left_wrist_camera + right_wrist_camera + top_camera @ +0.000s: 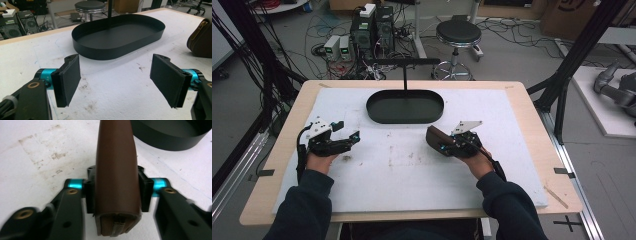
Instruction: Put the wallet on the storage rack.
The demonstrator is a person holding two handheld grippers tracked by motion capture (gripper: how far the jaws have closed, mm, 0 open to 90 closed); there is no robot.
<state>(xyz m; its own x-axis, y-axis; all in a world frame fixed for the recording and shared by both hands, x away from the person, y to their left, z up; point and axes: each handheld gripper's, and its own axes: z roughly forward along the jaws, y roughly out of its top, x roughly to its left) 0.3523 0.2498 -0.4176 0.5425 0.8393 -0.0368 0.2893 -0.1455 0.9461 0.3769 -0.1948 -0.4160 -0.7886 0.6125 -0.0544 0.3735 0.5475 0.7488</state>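
A brown leather case (pixel 116 167) stands on edge between the jaws of my right gripper (pixel 116 192), which is shut on it. From above, the brown case (pixel 435 136) is just left of the right gripper (pixel 452 145), near the middle of the white mat. The case (pixel 201 40) also shows at the right edge of the left gripper view. My left gripper (pixel 117 80) is open, jaws wide apart with nothing between them, over the mat's left part (pixel 343 138). A black oval tray (pixel 405 106) with a low wall lies at the far middle of the mat and is empty (pixel 120 37).
The white mat (pixel 412 170) covers a wooden table (pixel 532 120) and carries brown stains near its middle. A thin black post (pixel 405 75) with a crossbar rises behind the tray. On the floor beyond are a stool (pixel 457 35), computers (pixel 372 30) and cables.
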